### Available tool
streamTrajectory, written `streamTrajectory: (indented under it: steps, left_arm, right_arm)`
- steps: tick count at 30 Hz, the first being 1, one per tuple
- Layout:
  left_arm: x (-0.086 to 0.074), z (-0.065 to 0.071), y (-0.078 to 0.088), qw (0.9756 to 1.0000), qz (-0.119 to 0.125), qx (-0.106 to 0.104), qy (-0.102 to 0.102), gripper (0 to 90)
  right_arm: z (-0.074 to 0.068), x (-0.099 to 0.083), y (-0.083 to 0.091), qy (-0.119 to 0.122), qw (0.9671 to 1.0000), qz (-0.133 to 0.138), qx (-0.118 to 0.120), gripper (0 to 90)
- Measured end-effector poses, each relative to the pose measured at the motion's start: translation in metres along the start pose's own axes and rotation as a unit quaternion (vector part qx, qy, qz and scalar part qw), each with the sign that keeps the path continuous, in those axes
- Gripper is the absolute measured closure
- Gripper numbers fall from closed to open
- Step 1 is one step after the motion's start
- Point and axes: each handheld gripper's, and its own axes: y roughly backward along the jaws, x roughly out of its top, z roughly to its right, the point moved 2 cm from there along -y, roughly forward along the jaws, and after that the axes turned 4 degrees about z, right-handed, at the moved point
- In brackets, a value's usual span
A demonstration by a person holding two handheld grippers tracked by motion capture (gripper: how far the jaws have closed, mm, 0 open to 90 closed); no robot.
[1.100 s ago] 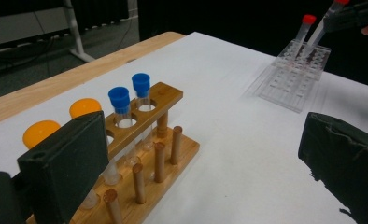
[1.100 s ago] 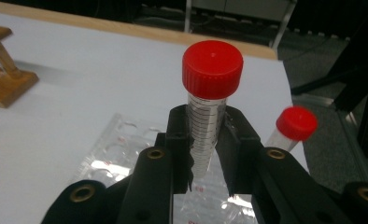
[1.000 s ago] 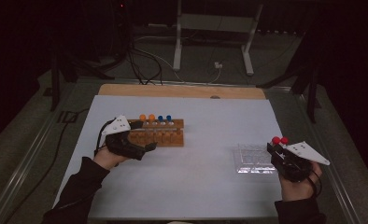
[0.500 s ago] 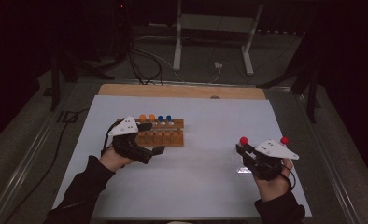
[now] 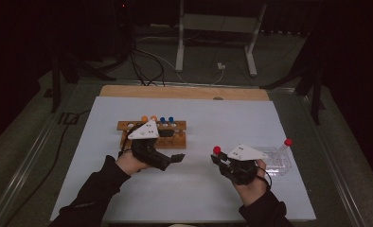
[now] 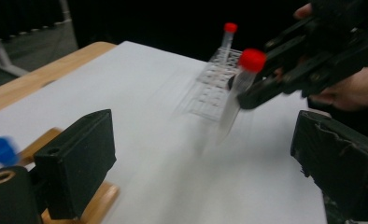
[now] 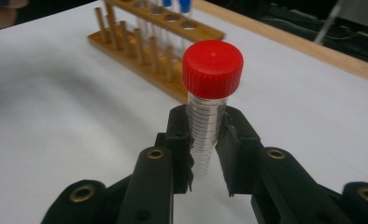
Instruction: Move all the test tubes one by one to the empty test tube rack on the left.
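The right hand-held gripper (image 5: 221, 159) has come in from the clear tray (image 5: 275, 160) at the right edge toward the middle of the counter (image 5: 199, 189), its jaws clamped on a red-capped tube (image 7: 209, 107) below the cap, the tube upright and lifted clear of the white surface. A second red-capped tube (image 5: 287, 143) stands in the tray behind it. The left hand-held gripper (image 5: 177, 157) has swung out from the wooden rack (image 5: 152, 132) toward the right one; its jaws stand wide apart with nothing between them, and they have just been closing a little. In the left gripper view the carried tube hangs just ahead of those open jaws. This looks like a tube on its way from tray to rack, perhaps by a handover to the left, with the placing still to come. The tube is clear plastic, a slim cylinder printed with fine black graduation lines, under a ribbed, glossy screw cap. The rack is varnished wood, a top board with round holes on thin dowels, already holding orange-capped (image 5: 148, 118) and blue-capped tubes (image 5: 166, 120). The tray is a transparent grid. The jaw pads are matte black and somewhat ragged at the edges.
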Motion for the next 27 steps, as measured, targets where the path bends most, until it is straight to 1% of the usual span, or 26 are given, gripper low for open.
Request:
streamTrajectory:
  steps: [3, 5, 11, 13, 17, 18, 19, 21, 22, 26, 27]
  left_arm:
    - [0.001, 0.003, -0.01, 0.9999, 0.001, -0.01, 0.001, 15.2]
    - [0.001, 0.005, -0.017, 0.9998, -0.001, -0.021, 0.002, 16.8]
    - [0.003, 0.014, -0.035, 0.9989, -0.004, -0.045, -0.008, 32.5]
    - [0.004, 0.017, -0.039, 0.9987, -0.004, -0.05, -0.013, 38.0]
    - [0.008, 0.021, -0.048, 0.9981, -0.005, -0.058, -0.019, 46.1]
    - [0.009, 0.022, -0.05, 0.9978, -0.006, -0.063, -0.021, 48.7]
    - [0.009, 0.022, -0.052, 0.9977, -0.009, -0.061, -0.027, 50.7]
    - [0.009, 0.023, -0.055, 0.9971, -0.01, -0.066, -0.036, 54.6]
    - [0.008, 0.023, -0.057, 0.9971, -0.012, -0.064, -0.038, 56.6]
    - [0.007, 0.023, -0.06, 0.9963, -0.015, -0.073, -0.042, 69.1]
    - [0.007, 0.023, -0.06, 0.9964, -0.015, -0.07, -0.045, 70.2]
  right_arm:
    - [-0.006, -0.001, -0.005, 0.004, 0.9999, -0.005, 0.01, 74.9]
    - [-0.009, -0.001, -0.008, 0.006, 0.9998, -0.006, 0.016, 74.8]
    - [-0.015, 0.0, -0.012, 0.012, 0.9995, -0.008, 0.028, 74.9]
    - [-0.016, 0.0, -0.013, 0.011, 0.9994, -0.008, 0.031, 74.9]
    - [-0.017, 0.0, -0.013, 0.011, 0.9994, -0.008, 0.032, 74.9]
    - [-0.017, 0.0, -0.013, 0.011, 0.9994, -0.008, 0.033, 74.8]
    - [-0.017, 0.0, -0.013, 0.011, 0.9994, -0.008, 0.033, 74.9]
    - [-0.018, 0.0, -0.013, 0.012, 0.9993, -0.007, 0.033, 74.9]
    - [-0.018, 0.0, -0.013, 0.012, 0.9994, -0.006, 0.033, 74.8]
    - [-0.019, 0.0, -0.012, 0.009, 0.9993, -0.004, 0.035, 74.8]
    - [-0.018, 0.0, -0.012, 0.009, 0.9993, -0.003, 0.035, 74.6]
